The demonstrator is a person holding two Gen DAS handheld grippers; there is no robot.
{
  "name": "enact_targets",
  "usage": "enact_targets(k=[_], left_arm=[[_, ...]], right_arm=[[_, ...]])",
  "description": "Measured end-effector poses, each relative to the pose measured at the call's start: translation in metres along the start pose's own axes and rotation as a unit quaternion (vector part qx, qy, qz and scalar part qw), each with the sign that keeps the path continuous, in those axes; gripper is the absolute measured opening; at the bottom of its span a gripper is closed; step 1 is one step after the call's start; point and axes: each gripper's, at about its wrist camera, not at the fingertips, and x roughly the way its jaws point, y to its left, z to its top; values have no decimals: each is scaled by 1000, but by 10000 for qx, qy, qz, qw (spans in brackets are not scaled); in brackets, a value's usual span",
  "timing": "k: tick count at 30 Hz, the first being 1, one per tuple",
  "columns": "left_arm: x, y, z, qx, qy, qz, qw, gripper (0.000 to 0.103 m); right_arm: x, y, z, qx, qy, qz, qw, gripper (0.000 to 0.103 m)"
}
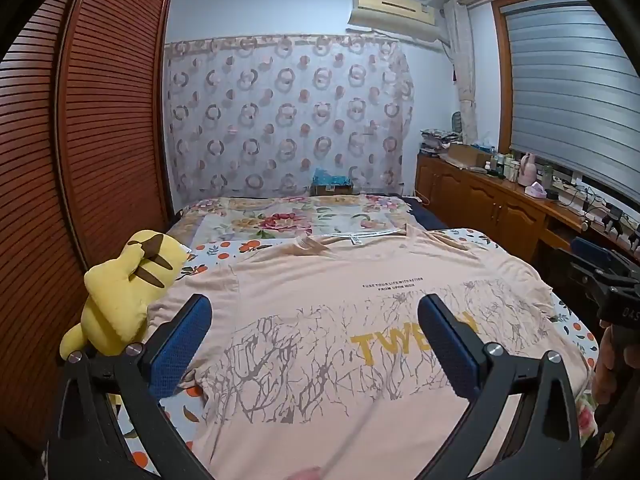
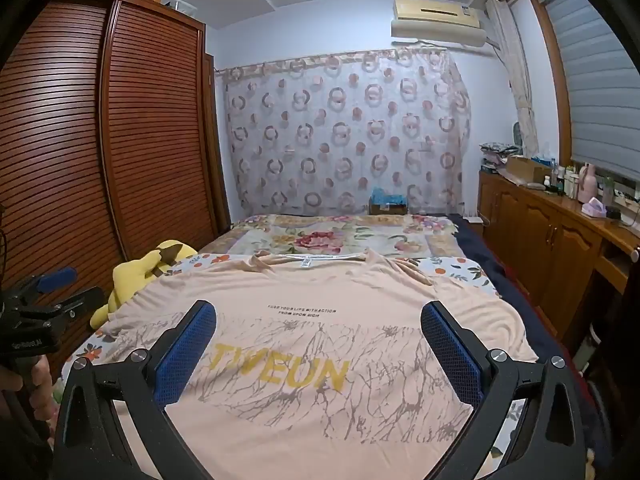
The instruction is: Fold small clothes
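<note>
Blue-padded left tool (image 1: 314, 332) and right tool (image 2: 318, 338): jaws spread wide, nothing held, both hovering above the near hem. Pink T-shirt (image 1: 360, 292) flat on the bed (image 1: 280, 216), print up, collar at the far end. Thin knit, light, limp, likely to drag and bunch. Best pinched at hem corners or shoulder seams, both layers together. Yellow plush toy (image 1: 120, 292) touching left sleeve.

Matt cotton-like t-shirt (image 1: 360, 320) (smooth); slatted glossy wood wardrobe (image 1: 100, 120).

Both wrist views look down the bed (image 1: 288, 216) — side by side, sharing it.
</note>
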Motion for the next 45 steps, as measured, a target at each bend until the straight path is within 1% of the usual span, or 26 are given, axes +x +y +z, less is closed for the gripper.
enact_targets(k=[8, 9, 45], left_arm=[[-4, -2, 1, -13, -6, -18, 10000, 103], [0, 0, 0, -13, 36, -30, 10000, 103], [0, -1, 0, 5, 18, -20, 10000, 103]], right_arm=[[0, 1, 0, -18, 7, -18, 10000, 102], [0, 1, 0, -26, 6, -23, 10000, 102], [2, 1, -2, 51, 40, -3, 10000, 102]])
